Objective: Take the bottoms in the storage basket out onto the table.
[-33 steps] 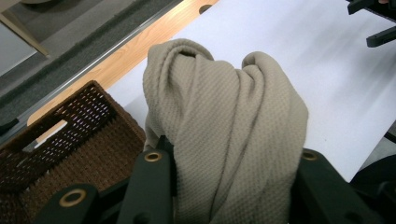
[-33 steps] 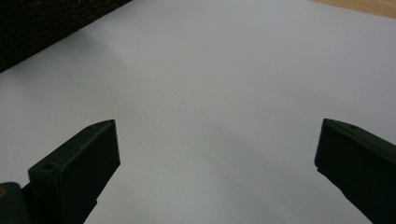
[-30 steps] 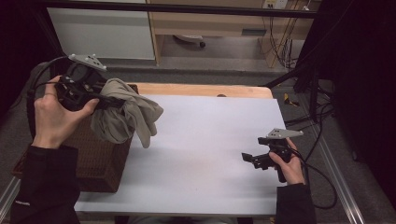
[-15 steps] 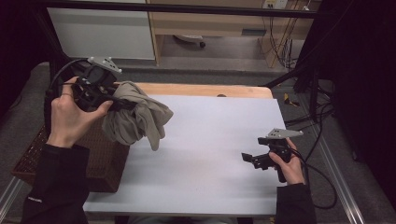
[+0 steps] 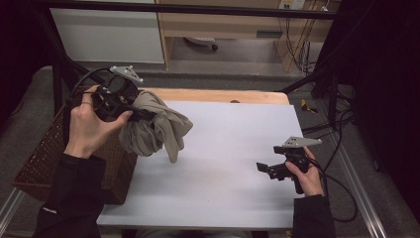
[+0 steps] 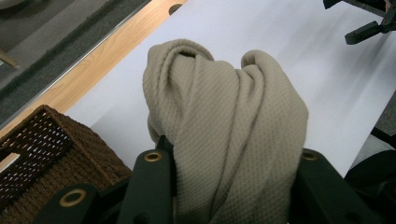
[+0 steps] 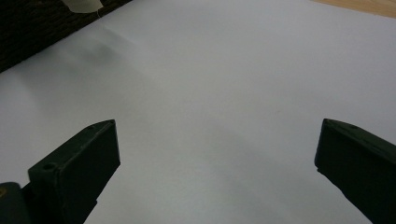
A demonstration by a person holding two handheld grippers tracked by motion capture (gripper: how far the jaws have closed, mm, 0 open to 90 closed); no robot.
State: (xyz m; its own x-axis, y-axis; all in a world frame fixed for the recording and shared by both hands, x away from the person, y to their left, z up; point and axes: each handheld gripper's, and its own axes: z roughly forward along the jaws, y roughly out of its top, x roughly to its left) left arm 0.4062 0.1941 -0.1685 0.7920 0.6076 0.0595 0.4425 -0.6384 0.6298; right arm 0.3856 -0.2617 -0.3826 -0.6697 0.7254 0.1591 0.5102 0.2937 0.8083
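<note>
Beige knit cloth (image 5: 156, 130): waffle-textured fabric, bunched, hanging in the air from the left gripper (image 5: 132, 110); no part seems to be touching the white table sheet (image 5: 233, 148).
Landmark: dark brown woven wicker basket (image 5: 44, 158), sitting off the table's left edge, partly under it.
Cloth vs basket: hanging just beside the basket's right rim, over the sheet's left-far corner rather than over the basket opening.
L claw: jaws clamping the cloth's top bunch; in the left gripper view (image 6: 229, 186) fabric is packing the gap betw. both black jaws.
R claw (image 5: 265, 167): jaws standing wide apart, gripping nothing; resting low over the sheet, well apart from the basket, on the opposite side. Right gripper view is showing bare sheet betw. the jaws (image 7: 217, 154).
Progress (judgement): cloth is already out of the basket and lifted; early-to-mid stage. Looks like it's being carried to the sheet for laying out or folding.
Left to do (judgement): lowering onto the sheet, spreading flat, prob. w/ the R claw taking a second edge; nothing spread yet.
Long axis: roughly vertical, drooping from the grip; a narrow tail is pointing down & slightly away from the basket, toward the sheet's middle.
Shape: crumpled, folds running along the hang; edges & corners can't be told apart.
</note>
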